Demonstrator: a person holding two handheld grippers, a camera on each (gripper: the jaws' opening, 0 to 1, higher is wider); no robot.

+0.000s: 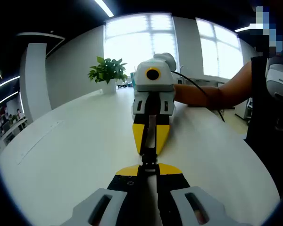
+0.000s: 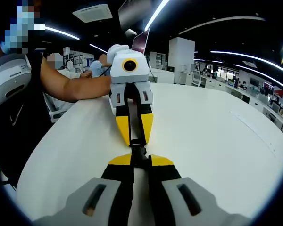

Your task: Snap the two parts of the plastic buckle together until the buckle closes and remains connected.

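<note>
Between my two claws: the black plastic buckle [image 1: 149, 157] is hanging above the white rounded surface [image 1: 75, 141], its two parts sitting nose to nose.

Left claw: my left claw [image 1: 149, 170] is pinching shut on the near end of the buckle, yellow-tipped jaws almost meeting, with only the thin black piece between them.

Right claw: my right claw [image 2: 137, 157] is clamping down the same way on the other end; in the left gripper view it is pointing straight back at me [image 1: 151, 141].

Long axis: the buckle is lying lengthwise along the line running from one claw to the other, so both claws are facing each other head-on and sharing that axis.

Nearness: neither hand is holding an advantage; each is gripping its own half, and the joint is sitting midway.

Closure: I am judging the halves to be touching or partly entered, but I cannot tell whether the latch has clicked, since the joint is small and dark.

Coming move: I am expecting to push the claws straight toward each other along that axis, keeping them level so the prongs do not skew.

Surroundings: a green potted plant [image 1: 107, 70] is standing far back on the surface.
</note>
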